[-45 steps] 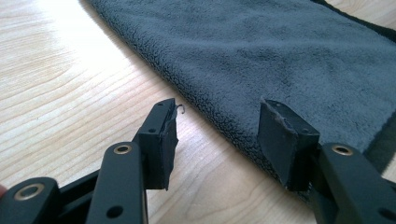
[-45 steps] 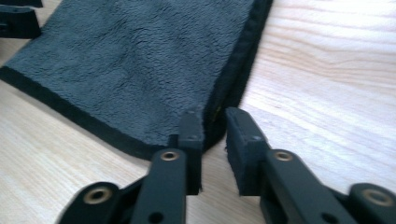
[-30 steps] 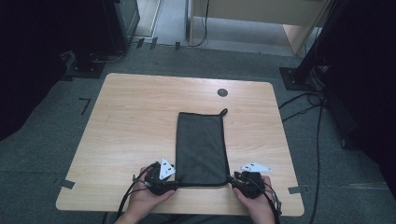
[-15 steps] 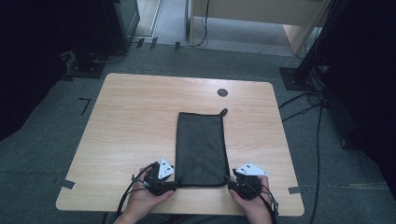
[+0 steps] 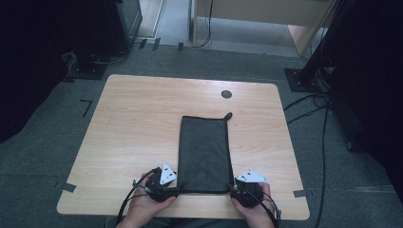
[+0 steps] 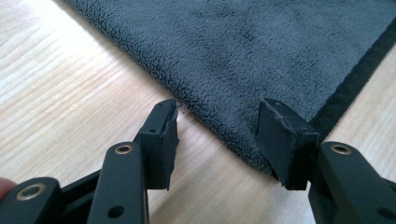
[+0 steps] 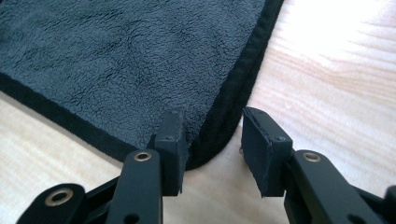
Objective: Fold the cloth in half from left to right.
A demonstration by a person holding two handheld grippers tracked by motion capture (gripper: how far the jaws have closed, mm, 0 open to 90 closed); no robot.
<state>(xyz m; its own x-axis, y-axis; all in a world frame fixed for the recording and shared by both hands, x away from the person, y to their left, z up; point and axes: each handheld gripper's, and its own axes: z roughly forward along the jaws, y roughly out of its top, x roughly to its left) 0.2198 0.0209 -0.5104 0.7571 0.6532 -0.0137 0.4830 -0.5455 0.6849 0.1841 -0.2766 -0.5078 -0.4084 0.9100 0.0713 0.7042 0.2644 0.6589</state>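
Dark grey fleece, a folded rectangular towel [image 5: 204, 152] with a black bound hem, lies flat on the pale wooden table [image 5: 142, 123], its near edge close to the person's side. The left gripper [image 6: 217, 135] sits at the towel's near left corner, jaws spread, and they have just been closing, the corner between them but unpinched. The right gripper [image 7: 212, 140] straddles the near right corner, jaws apart; they too have just closed a little.

One dark grey fleece towel [image 5: 204, 152], one wooden table [image 5: 142, 123], two grippers, two hands
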